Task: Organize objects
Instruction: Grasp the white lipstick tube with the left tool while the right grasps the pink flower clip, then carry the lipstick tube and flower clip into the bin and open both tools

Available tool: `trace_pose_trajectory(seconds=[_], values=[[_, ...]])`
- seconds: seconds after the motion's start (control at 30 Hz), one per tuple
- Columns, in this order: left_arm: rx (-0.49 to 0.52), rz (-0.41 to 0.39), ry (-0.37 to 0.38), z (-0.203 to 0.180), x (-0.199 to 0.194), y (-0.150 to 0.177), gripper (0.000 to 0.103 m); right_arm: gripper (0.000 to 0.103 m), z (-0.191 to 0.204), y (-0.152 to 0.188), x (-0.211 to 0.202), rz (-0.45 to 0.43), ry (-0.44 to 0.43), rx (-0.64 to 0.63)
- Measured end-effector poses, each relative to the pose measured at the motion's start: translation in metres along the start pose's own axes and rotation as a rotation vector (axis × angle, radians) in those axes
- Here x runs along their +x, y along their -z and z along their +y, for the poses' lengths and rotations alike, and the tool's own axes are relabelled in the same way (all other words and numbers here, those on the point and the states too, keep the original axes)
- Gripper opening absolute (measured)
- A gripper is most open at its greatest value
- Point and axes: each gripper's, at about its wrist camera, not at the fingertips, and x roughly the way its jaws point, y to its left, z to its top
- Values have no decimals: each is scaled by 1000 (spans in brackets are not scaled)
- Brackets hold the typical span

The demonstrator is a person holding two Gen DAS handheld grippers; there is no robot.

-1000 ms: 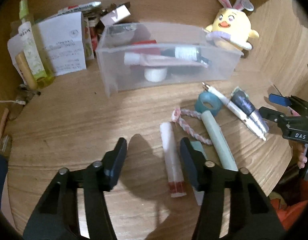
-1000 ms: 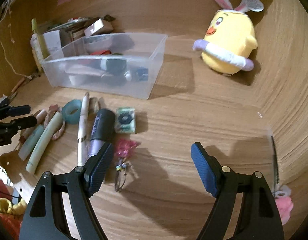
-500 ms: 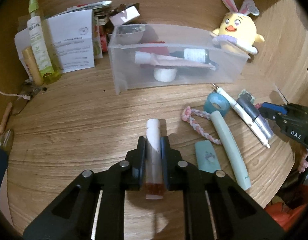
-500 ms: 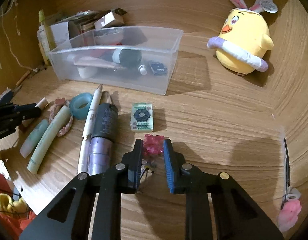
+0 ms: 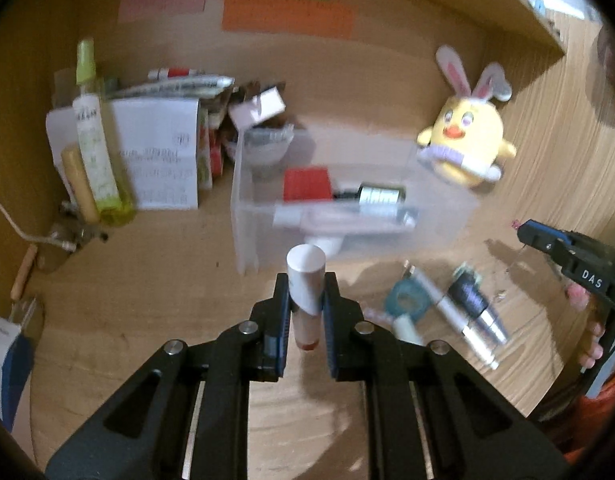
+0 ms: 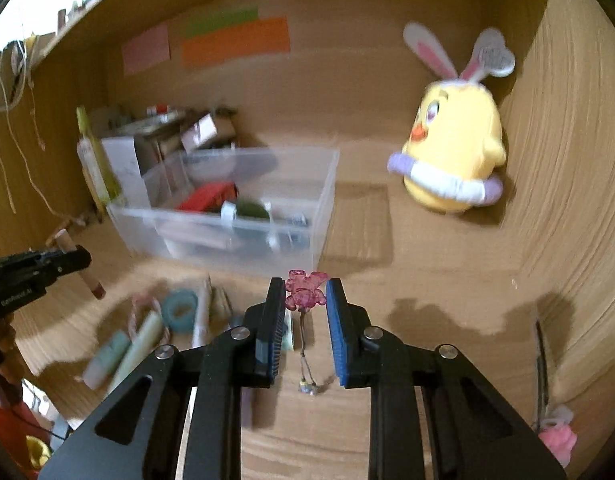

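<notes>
My left gripper point(image 5: 305, 292) is shut on a white tube with a reddish end point(image 5: 306, 280) and holds it above the desk, in front of the clear plastic bin point(image 5: 247, 216). My right gripper point(image 6: 305, 294) is shut on a pink charm with a dangling chain point(image 6: 305, 290), lifted above the desk before the bin point(image 6: 323, 200). The bin holds a red box point(image 5: 307, 184) and several tubes. The left gripper with its tube also shows in the right wrist view point(image 6: 73, 258); the right gripper shows in the left wrist view point(image 5: 525, 230).
On the desk lie a teal tape ring point(image 5: 405, 302), pens point(image 5: 459, 316), a braided cord point(image 6: 137, 312) and pale green tubes point(image 6: 135, 352). A yellow bunny plush point(image 6: 451, 160) stands at the back right. A spray bottle point(image 5: 93, 136) and papers point(image 5: 159, 152) stand at the back left.
Both grippers closed on their items on the desk, then lifted them up and toward the bin. The view now tilts higher, showing the back wall.
</notes>
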Motion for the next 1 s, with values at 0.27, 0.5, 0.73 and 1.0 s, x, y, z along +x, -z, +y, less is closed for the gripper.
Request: trace_pose_trajectory(seconds=[0.27,0.5,0.73,1.0], values=[[14,-90,24,-11,-10,-35,14,19,24,-39,-9,-108,-53,-33],[14,-139,43,-16,-5,-70,14,19,42,-68,1,-144,-98,-62],[-4,-120,84,-17,17,-99,14,19,49,-90,24,-135,-89,-82],[-18,-6,113,-18,70,-107,14,19,38,-88,72,-15,-57,-77]])
